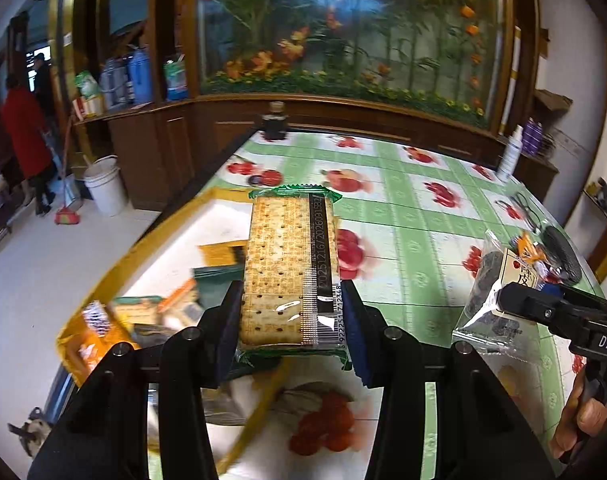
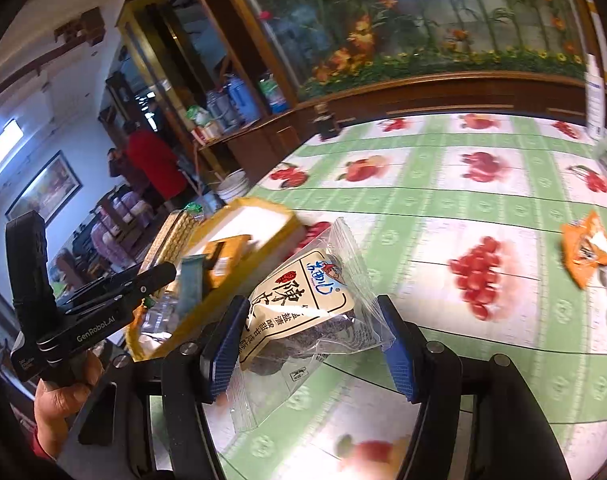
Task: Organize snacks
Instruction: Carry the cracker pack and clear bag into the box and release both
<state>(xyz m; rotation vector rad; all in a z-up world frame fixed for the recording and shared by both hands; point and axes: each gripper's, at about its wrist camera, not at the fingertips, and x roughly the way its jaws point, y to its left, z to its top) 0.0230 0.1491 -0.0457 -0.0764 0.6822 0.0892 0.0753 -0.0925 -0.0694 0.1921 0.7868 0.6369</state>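
Green-wrapped cracker pack (image 1: pixel 289 272) sits clamped in the left hand-held gripper (image 1: pixel 291 320), carried above the yellow-rimmed tray (image 1: pixel 207 196) on the desk (image 1: pixel 415 216). Right hand-held gripper (image 2: pixel 307 332) pinches a clear bag of dark preserved fruit (image 2: pixel 303 312). Next, I'd judge: lower both over the tray and release.

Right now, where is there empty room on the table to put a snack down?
The tablecloth is bare between the yellow tray and the orange packet, back to the dark bottle. The tray's far white end is free; its near end is crowded with packets.
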